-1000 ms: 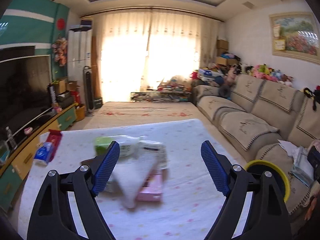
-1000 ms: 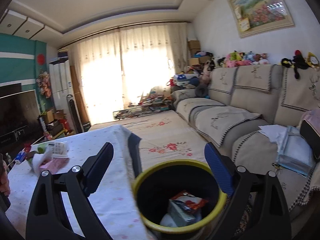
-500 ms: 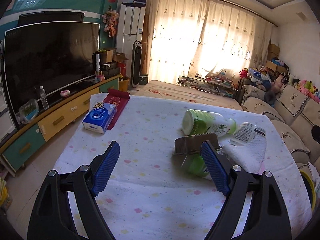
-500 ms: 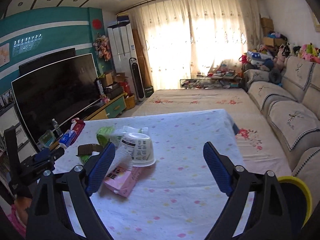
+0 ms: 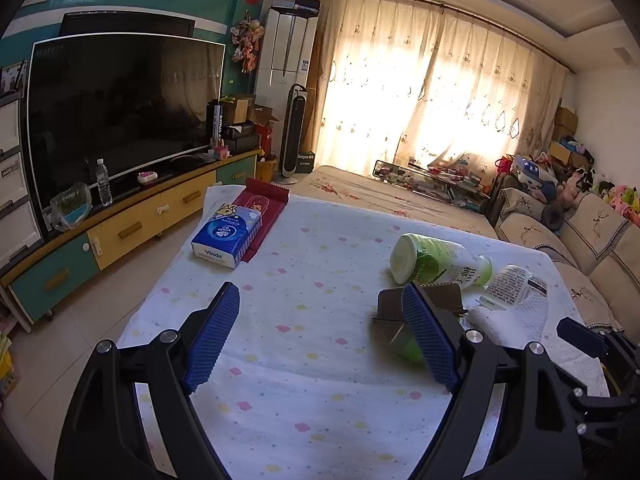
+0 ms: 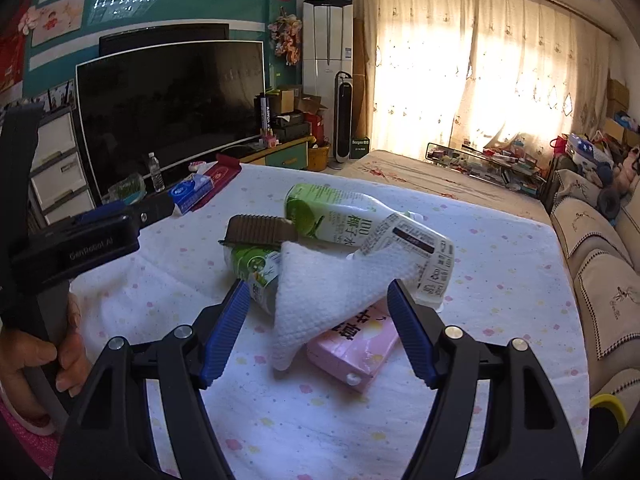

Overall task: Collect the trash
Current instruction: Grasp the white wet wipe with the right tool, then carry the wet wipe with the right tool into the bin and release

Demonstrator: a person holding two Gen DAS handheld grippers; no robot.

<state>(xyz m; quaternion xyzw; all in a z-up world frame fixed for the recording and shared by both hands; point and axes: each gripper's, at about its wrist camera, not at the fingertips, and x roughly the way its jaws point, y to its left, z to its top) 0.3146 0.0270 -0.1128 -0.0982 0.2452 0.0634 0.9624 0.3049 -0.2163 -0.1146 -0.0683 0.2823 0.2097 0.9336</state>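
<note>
On the far left of the desk (image 5: pixel 328 364), a blue tissue pack (image 5: pixel 227 236) lies half on a red folder (image 5: pixel 262 210), well apart from the trash. The left gripper (image 5: pixel 320 342) hangs over the desk's bare near part, jaws spread wide and holding nothing; its right finger (image 5: pixel 430 340) overlaps, in the left view, a brown ridged tray (image 5: pixel 436 298) and the small green can (image 5: pixel 404 346) under it, but whether it touches them cannot be told. In the right view the left gripper's black body (image 6: pixel 76 244) shows at the left edge, held by a hand (image 6: pixel 44 360).

The trash sits in one heap toward the desk's right side. A green-and-white bottle (image 6: pixel 340 220) lies on its side at the back; the tray (image 6: pixel 258 232) rests in front of it on the can (image 6: pixel 256 270). A white paper towel (image 6: pixel 320 288) drapes over the heap's middle, its tip hanging down toward the desk. A printed plastic cup (image 6: pixel 430 258) lies tipped at the right, and a pink carton (image 6: pixel 354 348) lies flat beneath the towel.

The right gripper (image 6: pixel 316 334) is released, its jaws wide apart and bracketing the towel's lower tip without touching it; the carton lies just beyond its right finger (image 6: pixel 410 338). At the lower right edge, a yellow bin rim (image 6: pixel 608 404) peeks past the desk.
</note>
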